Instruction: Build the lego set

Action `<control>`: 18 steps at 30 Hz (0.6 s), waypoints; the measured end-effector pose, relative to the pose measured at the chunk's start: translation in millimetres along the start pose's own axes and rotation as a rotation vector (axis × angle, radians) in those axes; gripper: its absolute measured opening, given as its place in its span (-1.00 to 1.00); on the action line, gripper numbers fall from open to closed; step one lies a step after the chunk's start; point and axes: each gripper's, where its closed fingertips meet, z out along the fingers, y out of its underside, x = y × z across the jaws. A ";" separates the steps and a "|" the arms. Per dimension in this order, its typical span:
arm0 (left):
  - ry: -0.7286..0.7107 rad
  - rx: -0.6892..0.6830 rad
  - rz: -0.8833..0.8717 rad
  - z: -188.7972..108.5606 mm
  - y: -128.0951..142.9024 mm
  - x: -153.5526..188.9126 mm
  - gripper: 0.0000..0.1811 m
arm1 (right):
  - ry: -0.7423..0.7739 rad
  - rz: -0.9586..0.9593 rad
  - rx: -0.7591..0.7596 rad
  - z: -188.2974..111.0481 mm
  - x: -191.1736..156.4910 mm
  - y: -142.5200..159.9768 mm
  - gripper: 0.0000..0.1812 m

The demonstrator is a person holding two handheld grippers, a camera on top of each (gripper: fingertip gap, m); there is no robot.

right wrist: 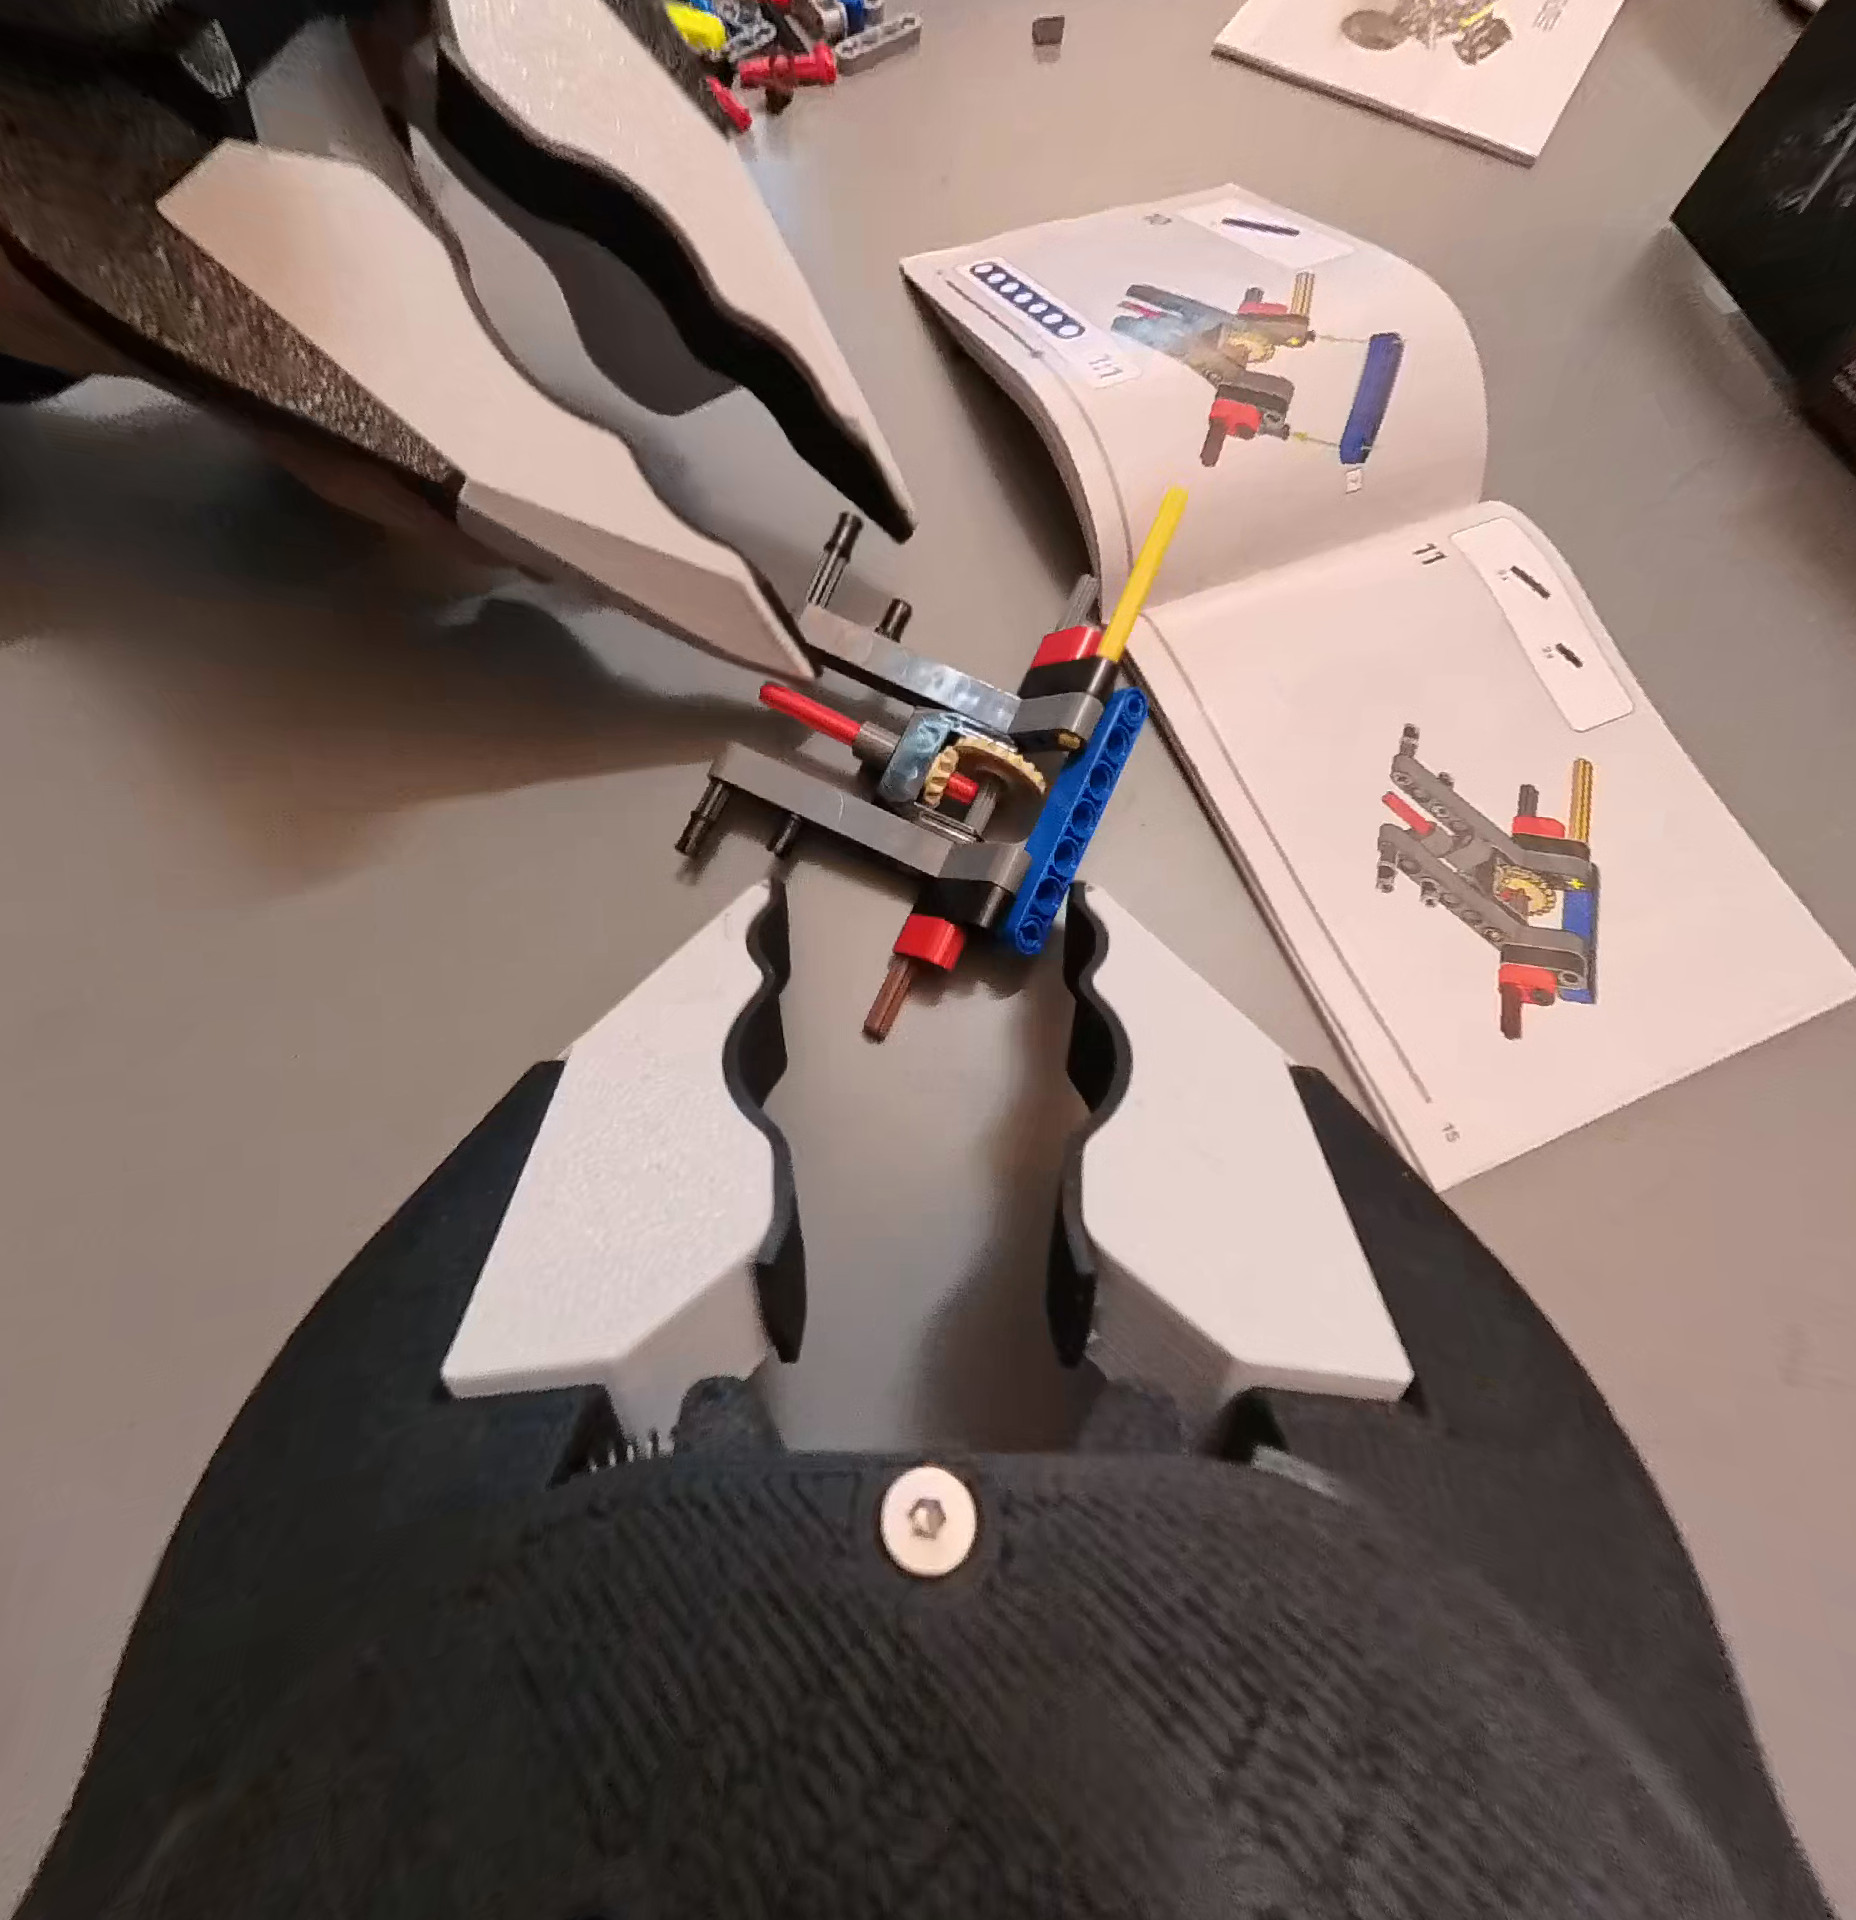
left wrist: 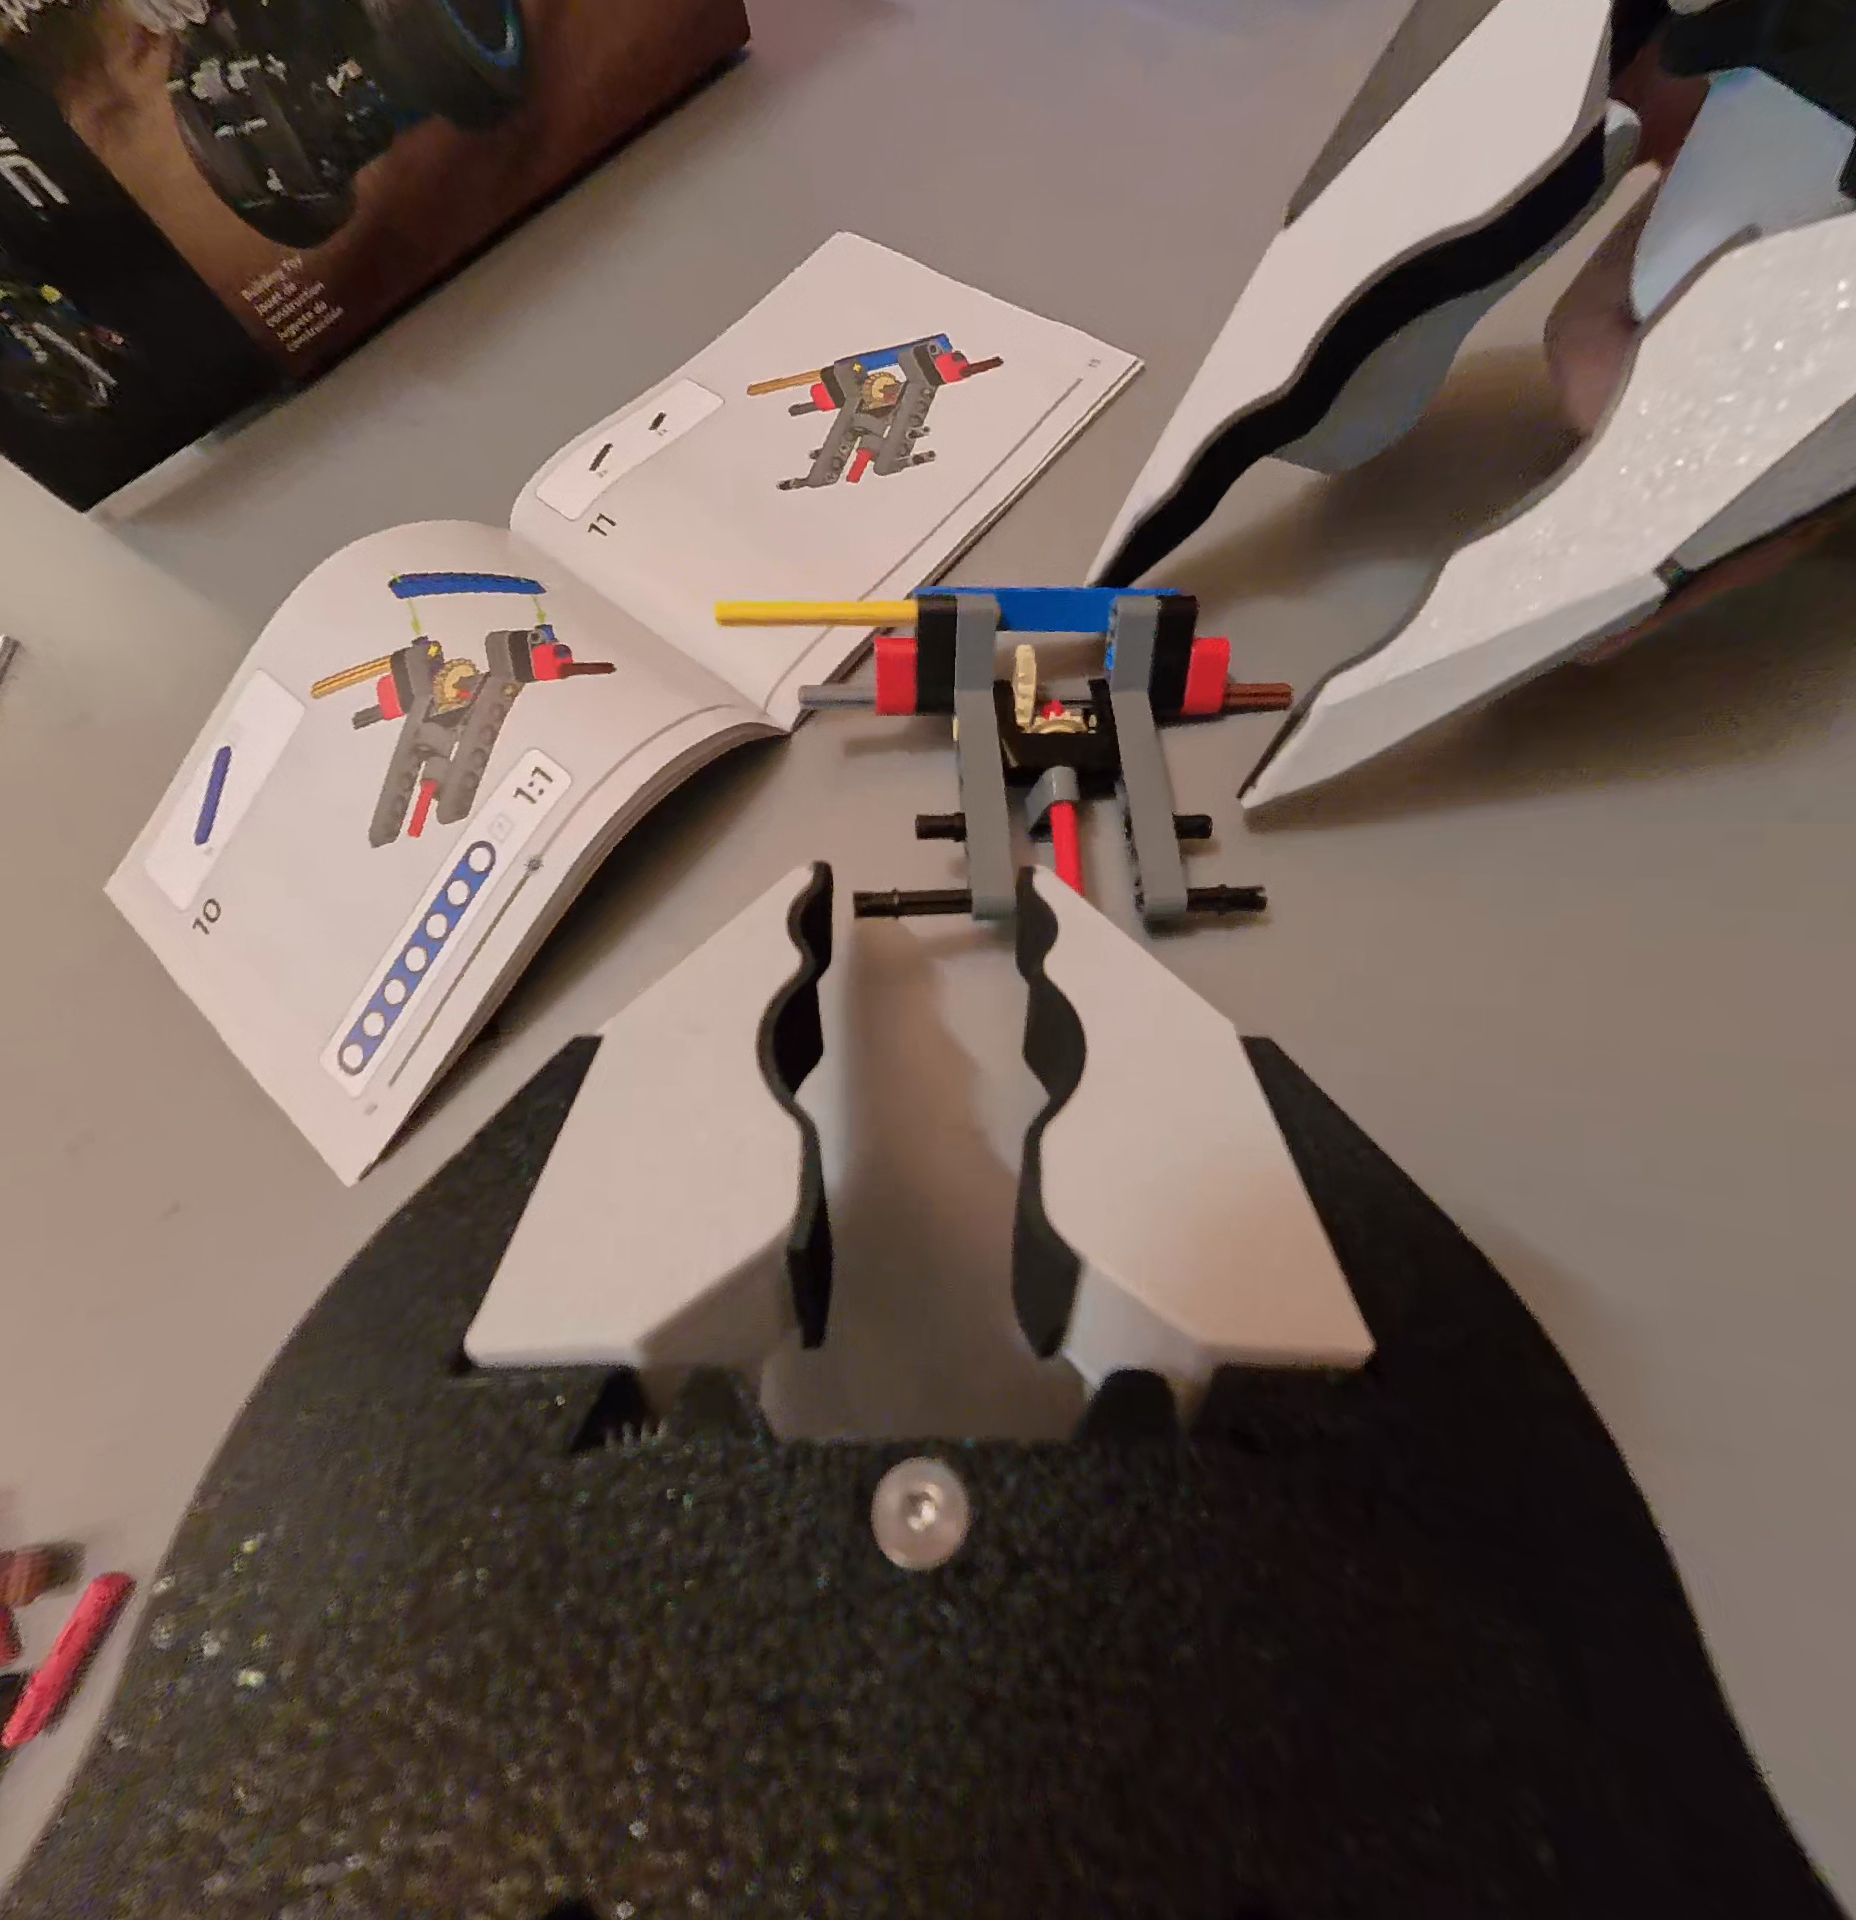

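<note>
Lego assembly (left wrist: pixel 1049 748) — one partly built model — lies flat on the grey table (left wrist: pixel 1526 1143), just beside the near corner of one open instruction booklet (left wrist: pixel 612 665). It has two grey angled beams, one blue beam (right wrist: pixel 1080 821) across their far ends, one yellow axle (right wrist: pixel 1142 571) sticking out over the booklet's edge, one red axle (right wrist: pixel 810 717) down the middle, one brown axle tip (right wrist: pixel 888 1003), two red connectors, two tan gears (right wrist: pixel 991 774) and four black pin ends jutting from the beams' free ends.

Two grippers frame it. In the left wrist view, the left gripper (left wrist: pixel 929 904) has its fingers (left wrist: pixel 695 1122) spread with bare table between them; the tips sit right at the model's pinned end, and from the right wrist view one tip looks to be touching a grey beam, though I cannot tell for sure. The right gripper (right wrist: pixel 924 904) also has its fingers spread, holding nothing, with the brown axle tip and one red connector lying between its tips.

One dark box (left wrist: pixel 228 208) stands at the table's far side beyond the booklet. A second, closed booklet (right wrist: pixel 1423 62) lies farther off, near one scattered heap of loose pieces (right wrist: pixel 789 42) in red, yellow, blue and grey — a few red pieces (left wrist: pixel 41 1631) also show at the left view's lower edge. Open grey table lies on the side of the model away from the booklet and beside both grippers.
</note>
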 end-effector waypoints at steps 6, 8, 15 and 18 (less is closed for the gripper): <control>-0.004 -0.010 0.029 -0.3 3.9 -0.5 -0.68 | 0.007 -0.019 -0.022 2.3 -2.8 2.5 -0.46; -0.016 -0.009 0.041 -0.2 3.8 -2.0 -0.69 | 0.006 -0.018 -0.027 2.6 -3.3 3.1 -0.46; -0.031 -0.014 0.064 -0.5 5.4 -4.6 -0.69 | 0.017 -0.013 -0.023 2.2 -4.7 2.5 -0.51; -0.040 -0.010 0.079 -0.6 5.0 -5.3 -0.69 | 0.016 -0.008 -0.026 2.4 -4.4 2.9 -0.53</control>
